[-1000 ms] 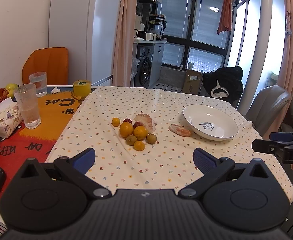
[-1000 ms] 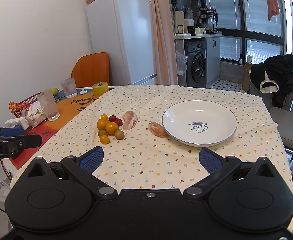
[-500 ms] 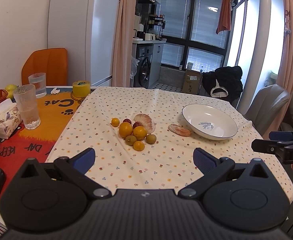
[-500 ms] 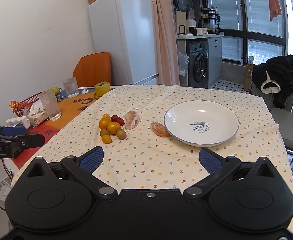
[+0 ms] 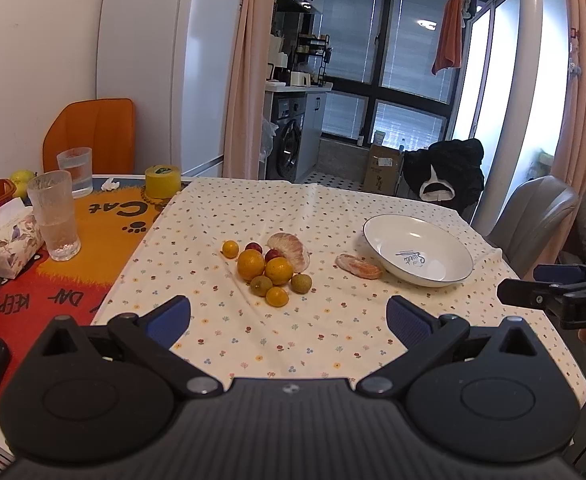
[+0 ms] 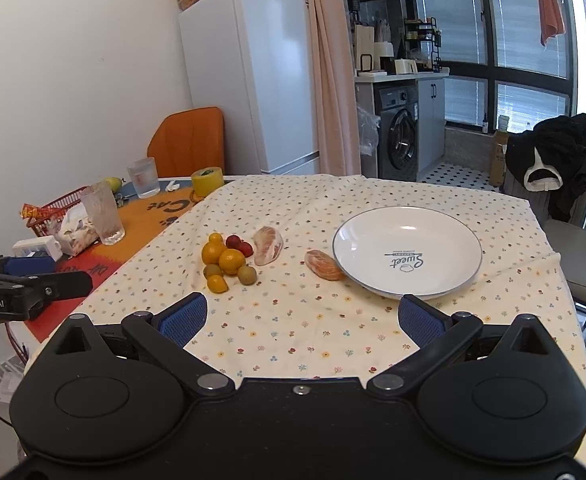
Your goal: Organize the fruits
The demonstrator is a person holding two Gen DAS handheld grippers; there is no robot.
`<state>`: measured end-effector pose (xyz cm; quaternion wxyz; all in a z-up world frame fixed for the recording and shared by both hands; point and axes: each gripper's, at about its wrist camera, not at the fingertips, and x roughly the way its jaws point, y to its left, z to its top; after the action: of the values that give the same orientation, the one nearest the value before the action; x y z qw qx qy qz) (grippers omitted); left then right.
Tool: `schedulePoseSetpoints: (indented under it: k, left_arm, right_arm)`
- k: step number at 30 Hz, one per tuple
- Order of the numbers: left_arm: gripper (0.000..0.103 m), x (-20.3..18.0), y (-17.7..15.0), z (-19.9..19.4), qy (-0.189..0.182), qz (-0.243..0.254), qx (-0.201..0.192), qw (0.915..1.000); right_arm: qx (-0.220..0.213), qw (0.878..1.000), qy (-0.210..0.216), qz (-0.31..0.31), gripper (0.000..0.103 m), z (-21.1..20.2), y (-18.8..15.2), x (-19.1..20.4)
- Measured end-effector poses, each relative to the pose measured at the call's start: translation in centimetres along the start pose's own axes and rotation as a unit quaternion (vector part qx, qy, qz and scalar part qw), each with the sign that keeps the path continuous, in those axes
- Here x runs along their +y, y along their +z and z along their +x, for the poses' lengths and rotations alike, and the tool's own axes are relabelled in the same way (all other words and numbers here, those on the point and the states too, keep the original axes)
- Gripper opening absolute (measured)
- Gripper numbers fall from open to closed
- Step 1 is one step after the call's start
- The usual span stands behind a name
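A floral cloth (image 6: 317,336) is spread over the table, a fridge (image 6: 253,80) seen at 12 o'clock. The fruits (image 6: 229,260) are heaped left of centre, with a pale peeled piece (image 6: 268,239) at their 2 o'clock and an orange segment (image 6: 323,265) touching the plate (image 6: 407,258) at its 9 o'clock. The left gripper (image 5: 289,318) and right gripper (image 6: 301,320) are held spread wide, nothing pinched
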<state>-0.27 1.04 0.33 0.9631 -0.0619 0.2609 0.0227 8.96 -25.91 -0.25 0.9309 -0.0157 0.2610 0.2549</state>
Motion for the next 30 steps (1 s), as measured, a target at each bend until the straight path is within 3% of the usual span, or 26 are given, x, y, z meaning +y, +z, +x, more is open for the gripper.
schedulePoseSetpoints:
  k: [25, 30]
  left_arm:
    - [0.101, 1.5, 0.8, 5.0, 0.013, -0.006, -0.011, 0.9998]
    - [0.087, 3.0, 0.8, 7.2, 0.015, -0.030, 0.002, 0.9994]
  right_arm:
    - [0.008, 0.998, 0.057, -0.013, 0.103, 5.0, 1.7, -0.2]
    - [0.004, 0.997, 0.068, -0.028, 0.103, 6.3, 1.6, 0.3]
